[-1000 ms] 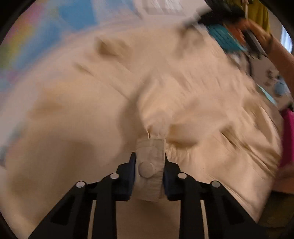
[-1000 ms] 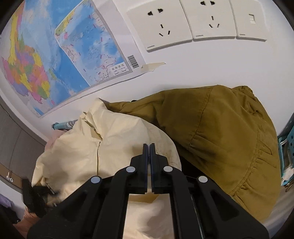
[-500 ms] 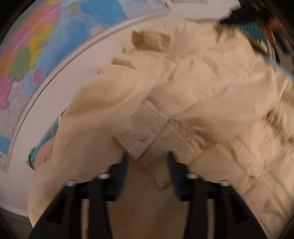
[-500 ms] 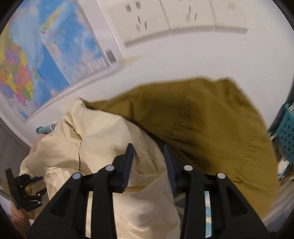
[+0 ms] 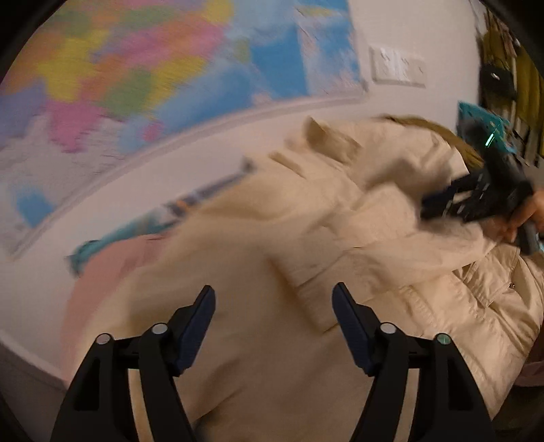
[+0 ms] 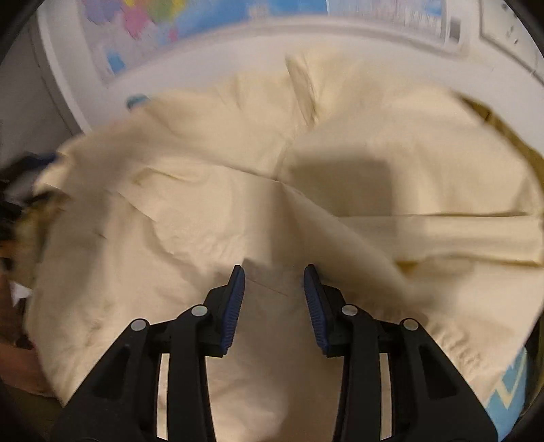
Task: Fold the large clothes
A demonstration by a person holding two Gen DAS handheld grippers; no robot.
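A cream jacket (image 5: pixel 306 238) lies crumpled across the surface below both grippers and fills most of each view. In the left wrist view the left gripper (image 5: pixel 273 306) hangs above the jacket with its jaws spread wide and opening further; nothing is between them, and the cloth lies below, clear of the pads. A cuffed sleeve (image 5: pixel 316 282) lies just ahead of the right-hand finger. A pink cloth (image 5: pixel 102 272) shows at the jacket's left edge, with a teal strip (image 5: pixel 112 241) beyond it against the white wall (image 5: pixel 238 136). A coloured map (image 5: pixel 136 68) hangs on that wall, and a socket plate (image 5: pixel 397 66) sits to its right. At the right edge the right gripper (image 5: pixel 476 193) shows, blurred, over the jacket's far side, held by a hand (image 5: pixel 523 217). In the right wrist view the right gripper (image 6: pixel 273 289) points down at the jacket with its jaws partly apart, and the pads do not press on the cloth; whether a fold rises between them cannot be told. A long fold (image 6: pixel 442 234) runs off to the right. An olive garment (image 6: pixel 530 153) peeks out at the jacket's right rim, and the map (image 6: pixel 238 17) runs along the top. The view is motion-blurred.
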